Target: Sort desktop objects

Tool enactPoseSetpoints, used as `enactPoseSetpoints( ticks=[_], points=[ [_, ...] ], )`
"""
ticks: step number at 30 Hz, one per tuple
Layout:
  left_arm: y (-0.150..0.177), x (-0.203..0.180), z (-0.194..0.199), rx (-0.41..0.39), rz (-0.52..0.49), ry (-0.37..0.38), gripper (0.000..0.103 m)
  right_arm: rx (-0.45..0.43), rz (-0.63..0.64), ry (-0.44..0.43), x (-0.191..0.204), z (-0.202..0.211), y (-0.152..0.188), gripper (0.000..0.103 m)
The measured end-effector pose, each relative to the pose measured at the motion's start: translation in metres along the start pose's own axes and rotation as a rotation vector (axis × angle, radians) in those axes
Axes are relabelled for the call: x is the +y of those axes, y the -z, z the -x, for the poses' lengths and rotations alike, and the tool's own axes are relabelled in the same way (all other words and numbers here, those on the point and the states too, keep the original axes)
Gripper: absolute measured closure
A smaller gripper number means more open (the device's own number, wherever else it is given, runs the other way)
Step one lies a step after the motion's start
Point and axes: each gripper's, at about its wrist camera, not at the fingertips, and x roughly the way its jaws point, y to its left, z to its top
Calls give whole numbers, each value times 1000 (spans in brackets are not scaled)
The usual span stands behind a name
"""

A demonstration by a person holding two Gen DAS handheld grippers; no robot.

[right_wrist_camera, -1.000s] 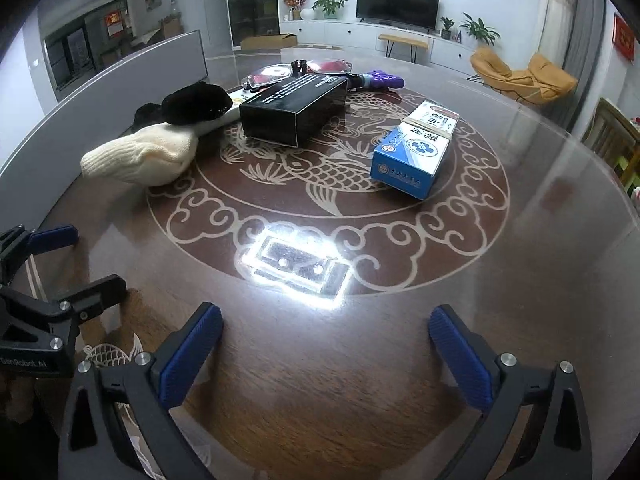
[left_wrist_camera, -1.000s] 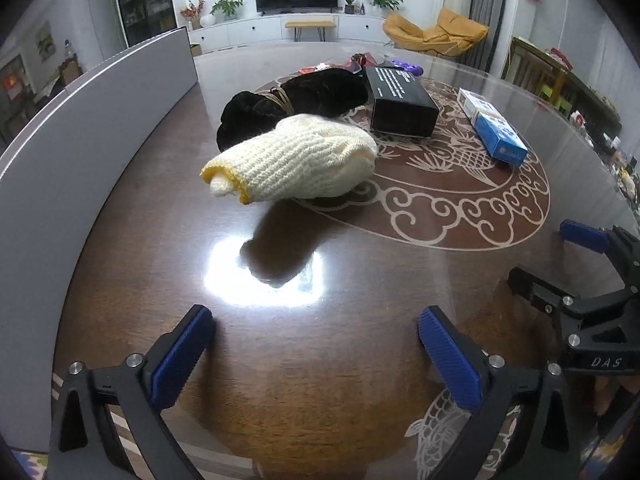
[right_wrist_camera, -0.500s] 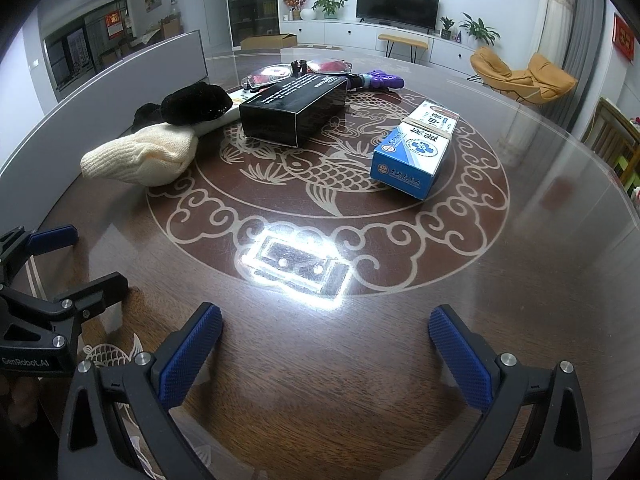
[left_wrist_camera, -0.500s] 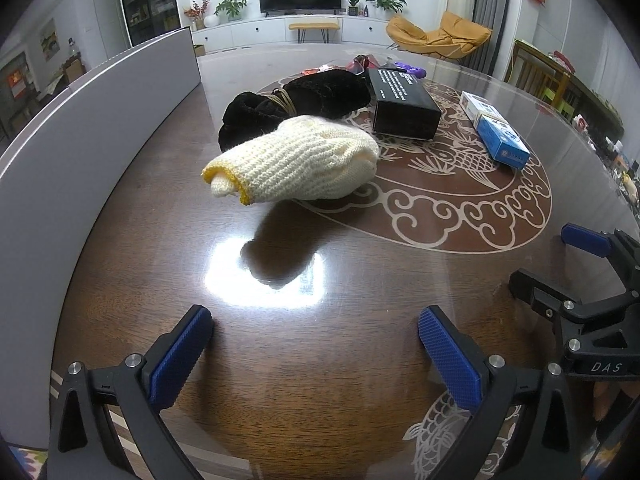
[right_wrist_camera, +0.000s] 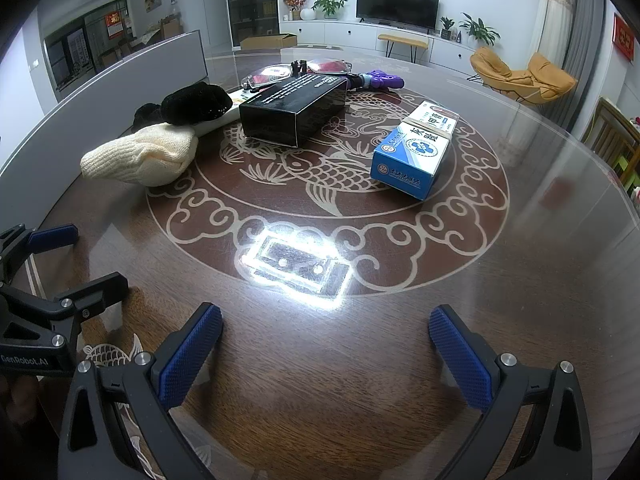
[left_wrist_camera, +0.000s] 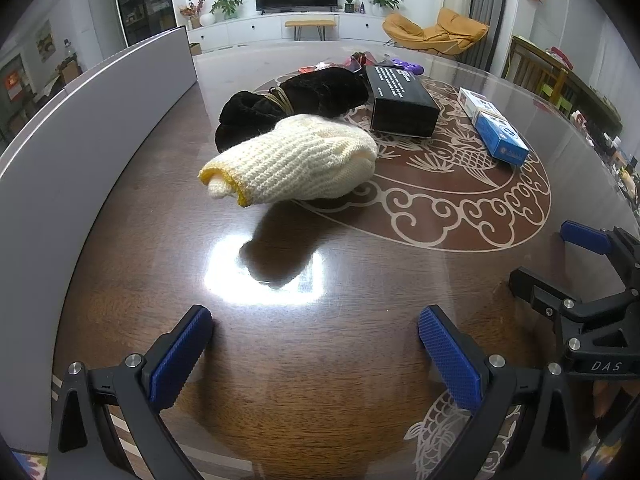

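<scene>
We hold our left gripper [left_wrist_camera: 316,344] low and level, its blue-padded jaws spread wide apart with nothing between them. Our right gripper [right_wrist_camera: 326,346] sits the same way, jaws wide and empty. The two are side by side, each showing at the edge of the other's view, both pointing forward.

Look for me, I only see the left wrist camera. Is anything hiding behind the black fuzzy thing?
Observer: Yes. A flat white thing pokes out from under the black fuzzy bundle, toward the black box.
Operator: Cool! Is the blue box plain?
Observer: No. A tan band goes around the blue box.
Operator: What is my other gripper pointing at?
Observer: The right gripper, fingers apart and empty, faces the lamp glare on the table.
</scene>
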Motion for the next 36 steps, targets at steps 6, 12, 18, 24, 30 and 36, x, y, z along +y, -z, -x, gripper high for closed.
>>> enactPoseSetpoints(
  ticks=[6, 12, 18, 24, 30, 36],
  points=[
    [0, 0, 0, -1, 1, 0, 0, 0, 0, 0, 0, 0, 0, 0],
    [0, 0, 0, -3, 3, -1, 0, 0, 0, 0, 0, 0, 0, 0],
    [1, 0, 0, -4, 4, -1, 0, -1, 0, 0, 0, 0, 1, 0],
    [0, 0, 0, -7, 7, -5, 0, -1, 0, 0, 0, 0, 1, 0],
    [-1, 1, 0, -11, 11, -6, 0, -1, 0, 0, 0, 0, 1, 0],
    [-1, 1, -1, -12, 11, -8, 0, -1, 0, 0, 0, -1, 1, 0]
  ],
)
